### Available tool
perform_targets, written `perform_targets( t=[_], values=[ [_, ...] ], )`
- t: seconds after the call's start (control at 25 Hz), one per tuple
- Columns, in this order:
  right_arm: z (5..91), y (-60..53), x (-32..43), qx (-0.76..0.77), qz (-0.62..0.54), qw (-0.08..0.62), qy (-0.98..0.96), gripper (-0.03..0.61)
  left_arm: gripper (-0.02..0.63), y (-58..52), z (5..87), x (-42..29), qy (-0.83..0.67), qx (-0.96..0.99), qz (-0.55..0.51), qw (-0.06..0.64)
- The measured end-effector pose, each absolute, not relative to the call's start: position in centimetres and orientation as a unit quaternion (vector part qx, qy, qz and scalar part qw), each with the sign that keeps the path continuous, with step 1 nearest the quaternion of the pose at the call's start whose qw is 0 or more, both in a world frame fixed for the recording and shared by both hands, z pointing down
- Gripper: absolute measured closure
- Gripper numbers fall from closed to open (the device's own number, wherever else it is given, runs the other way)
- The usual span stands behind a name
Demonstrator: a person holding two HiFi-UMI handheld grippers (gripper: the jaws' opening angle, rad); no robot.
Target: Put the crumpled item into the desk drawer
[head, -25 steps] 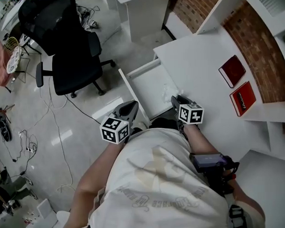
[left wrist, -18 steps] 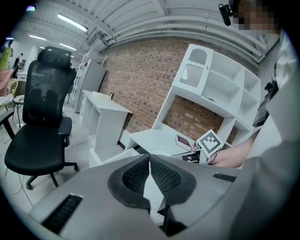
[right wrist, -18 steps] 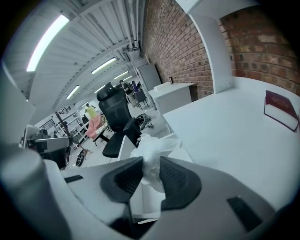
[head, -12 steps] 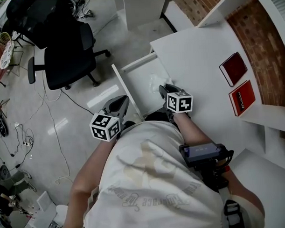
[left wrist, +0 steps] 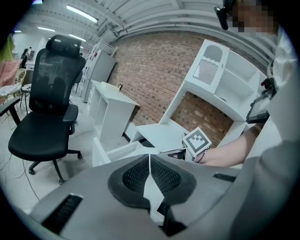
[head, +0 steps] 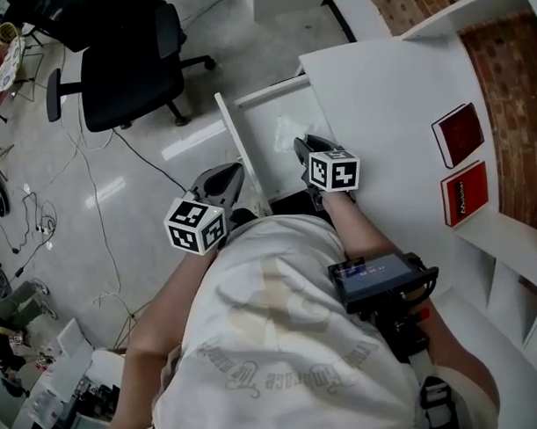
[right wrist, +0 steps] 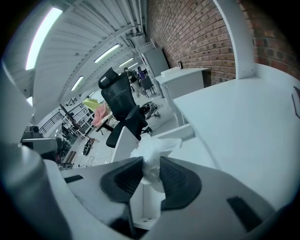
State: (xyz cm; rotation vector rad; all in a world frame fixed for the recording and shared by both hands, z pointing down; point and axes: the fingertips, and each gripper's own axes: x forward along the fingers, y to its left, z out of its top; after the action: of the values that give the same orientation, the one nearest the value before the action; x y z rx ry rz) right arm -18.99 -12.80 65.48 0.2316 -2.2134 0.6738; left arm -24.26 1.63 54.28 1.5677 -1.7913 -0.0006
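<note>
Crumpled item [right wrist: 154,146] sits pinched between the 2 ribbed pads of the right hand-held gripper [right wrist: 151,165], its loose upper part bulging out past the fingertips. It hangs over the open drawer [head: 233,136], whose pale floor shows directly below the jaws in the right gripper view. The left hand-held gripper [left wrist: 149,161] has its jaws pressed together on nothing and is held off to the left of the right one, beside the drawer's outer wall and clear of it.

Several things could go wrong from here. The item looks white, thin and very light, like tissue or soft film, though I cannot tell which. Something this light may cling to the textured dark pads when they spread and fail to drop. It may also drift sideways as it falls. The drawer walls look low and thin, so a release too close to the left wall could send it onto the floor on that side. A release too far to the right would leave it on the desk [head: 378,91]. Squeezing harder would only flatten the wad, not damage it.

The drawer and desk are smooth, flat, matte white board with square edges. The item is irregular, creased and springy-looking, and the pads are rounded, dark and finely ridged.
</note>
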Motion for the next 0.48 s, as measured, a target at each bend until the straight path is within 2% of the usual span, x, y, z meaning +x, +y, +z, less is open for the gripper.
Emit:
perform_targets(
  t=[0.12, 0.48],
  values=[
    [67.1, -12.3, -18.8, 0.073, 0.270, 0.405, -0.871, 0.459, 0.586, 2.1, 55.3, -23.1, -0.703, 0.602, 0.006, 0.380],
    [70.6, -12.2, -22.3, 0.036, 0.267, 0.444, -0.855, 0.459, 0.586, 2.3, 55.6, -26.5, -0.725, 0.559, -0.006, 0.402]
  ],
)
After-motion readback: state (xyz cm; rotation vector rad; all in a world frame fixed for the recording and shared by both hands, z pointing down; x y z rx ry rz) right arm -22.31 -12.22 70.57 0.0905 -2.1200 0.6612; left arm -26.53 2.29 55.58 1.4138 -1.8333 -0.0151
